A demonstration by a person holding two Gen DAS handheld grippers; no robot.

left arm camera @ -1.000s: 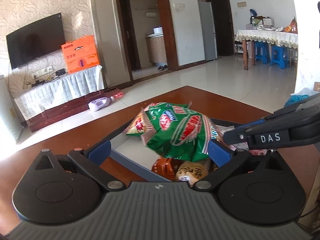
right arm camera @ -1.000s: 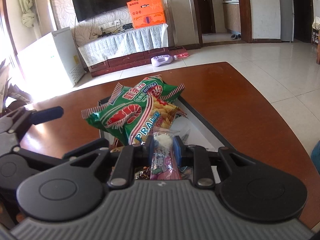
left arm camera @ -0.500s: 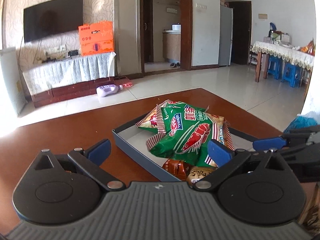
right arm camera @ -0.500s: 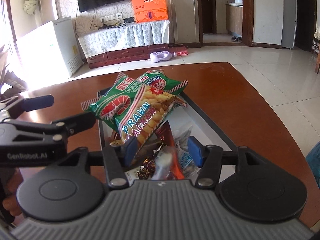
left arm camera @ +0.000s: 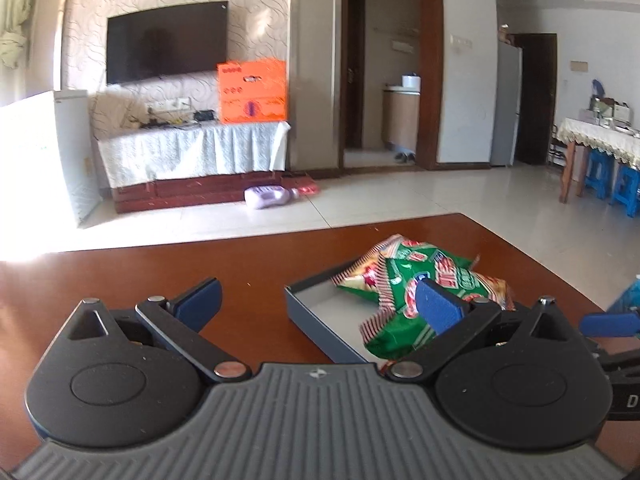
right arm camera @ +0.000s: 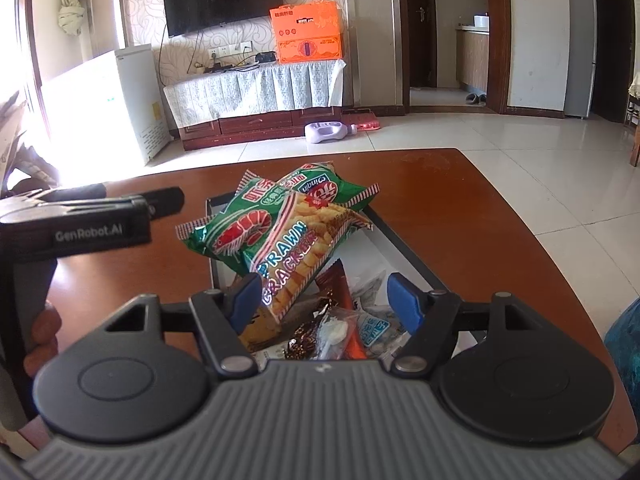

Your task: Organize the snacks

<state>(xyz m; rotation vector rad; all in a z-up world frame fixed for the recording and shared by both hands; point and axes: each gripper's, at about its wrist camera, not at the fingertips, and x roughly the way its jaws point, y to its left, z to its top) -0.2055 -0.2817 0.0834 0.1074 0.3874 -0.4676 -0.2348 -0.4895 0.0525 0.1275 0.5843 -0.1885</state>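
A dark shallow tray (right arm camera: 416, 249) sits on the red-brown table (right arm camera: 460, 208). Two green prawn cracker bags (right arm camera: 280, 236) are piled at its far end. My right gripper (right arm camera: 325, 298) hovers over the near end and its jaws are opening. Nothing is pressed between them. Below lie a brown wrapper (right arm camera: 334, 286), a clear candy packet (right arm camera: 334, 330) and a blue-white packet (right arm camera: 374, 330). My left gripper (left arm camera: 318, 302) stands open and empty, left of the tray (left arm camera: 304, 314) and the bags (left arm camera: 436, 276). From the right wrist view the left gripper (right arm camera: 152, 200) shows side-on with a hand (right arm camera: 40, 332) on its grip.
The table ends just beyond the tray, with tiled floor (left arm camera: 400, 192) behind. A purple bottle (right arm camera: 326, 132) lies on the floor by a draped TV stand (right arm camera: 256, 88). A teal bag (right arm camera: 624, 340) sits at the table's right edge. A white chest (right arm camera: 108, 100) stands at the left.
My right gripper was shut on a small candy packet and has opened; the packet now lies in the tray. My left gripper has pulled away to the left of the tray and levelled out.
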